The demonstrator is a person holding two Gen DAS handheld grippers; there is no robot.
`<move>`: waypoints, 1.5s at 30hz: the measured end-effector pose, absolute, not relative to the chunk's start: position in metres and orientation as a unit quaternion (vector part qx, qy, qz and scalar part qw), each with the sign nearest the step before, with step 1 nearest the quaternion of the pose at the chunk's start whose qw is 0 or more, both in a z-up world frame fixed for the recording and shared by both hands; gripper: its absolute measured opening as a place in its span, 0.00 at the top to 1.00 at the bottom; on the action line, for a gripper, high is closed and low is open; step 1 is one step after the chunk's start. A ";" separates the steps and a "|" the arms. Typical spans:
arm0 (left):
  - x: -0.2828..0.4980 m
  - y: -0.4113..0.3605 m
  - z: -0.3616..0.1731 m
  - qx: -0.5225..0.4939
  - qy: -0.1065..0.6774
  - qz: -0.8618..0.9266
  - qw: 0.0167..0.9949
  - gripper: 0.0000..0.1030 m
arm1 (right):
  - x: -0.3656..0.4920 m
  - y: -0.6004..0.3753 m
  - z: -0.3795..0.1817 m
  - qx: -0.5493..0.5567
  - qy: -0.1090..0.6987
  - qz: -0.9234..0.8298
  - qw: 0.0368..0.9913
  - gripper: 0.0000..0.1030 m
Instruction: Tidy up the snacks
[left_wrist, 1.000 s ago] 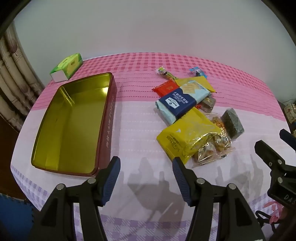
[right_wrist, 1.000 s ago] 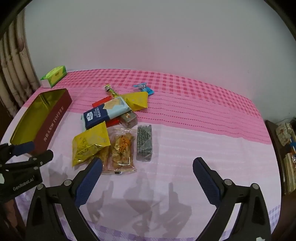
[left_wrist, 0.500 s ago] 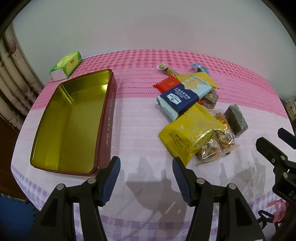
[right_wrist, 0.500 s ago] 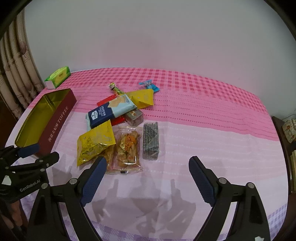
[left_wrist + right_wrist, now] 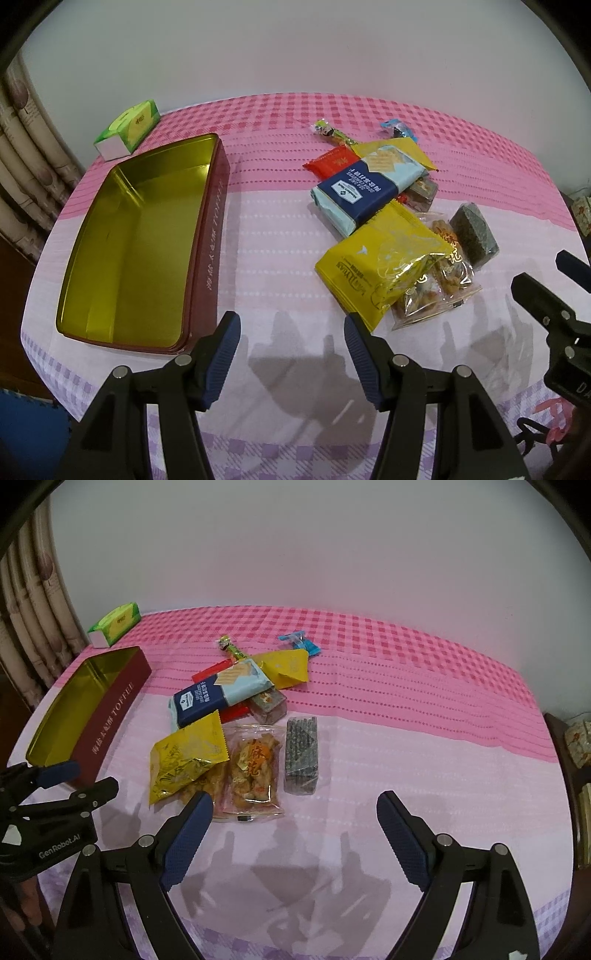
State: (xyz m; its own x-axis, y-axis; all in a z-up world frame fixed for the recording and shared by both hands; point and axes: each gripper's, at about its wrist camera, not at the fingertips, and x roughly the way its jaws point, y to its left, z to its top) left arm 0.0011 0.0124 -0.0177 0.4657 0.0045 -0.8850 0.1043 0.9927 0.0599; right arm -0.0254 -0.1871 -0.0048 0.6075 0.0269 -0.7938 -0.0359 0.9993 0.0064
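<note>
An empty gold-lined tin (image 5: 133,243) (image 5: 74,709) with dark red sides lies on the left of the table. To its right is a pile of snacks: a yellow packet (image 5: 376,262) (image 5: 188,757), a clear bag of fried twists (image 5: 253,771), a dark seaweed pack (image 5: 301,760) (image 5: 472,230), a blue cracker pack (image 5: 365,188) (image 5: 218,696). My left gripper (image 5: 291,325) stands open over bare cloth between the tin and the yellow packet. My right gripper (image 5: 295,808) stands open, wide, just in front of the fried-twist bag. Neither holds anything.
A green tissue box (image 5: 127,125) (image 5: 114,624) sits at the far left corner beside a curtain. Small candies (image 5: 299,642) and a red pack (image 5: 330,160) lie behind the pile. The pink and lilac checked tablecloth (image 5: 424,738) stretches to the right; shelves stand past its right edge.
Both views have shifted only slightly; the snacks sit a little nearer the right gripper's fingers. Nothing was taken hold of or moved on the table.
</note>
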 end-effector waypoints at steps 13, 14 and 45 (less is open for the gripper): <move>0.005 0.009 -0.023 0.058 0.521 -0.034 0.851 0.42 | -0.020 -0.193 -0.011 0.007 0.450 0.022 0.893 0.14; 0.005 0.009 -0.023 0.059 0.520 -0.034 0.851 0.42 | -0.020 -0.193 -0.012 0.009 0.451 0.024 0.892 0.14; 0.015 0.006 -0.035 0.068 0.524 -0.042 0.848 0.42 | -0.012 -0.194 -0.020 0.021 0.463 0.035 0.885 0.24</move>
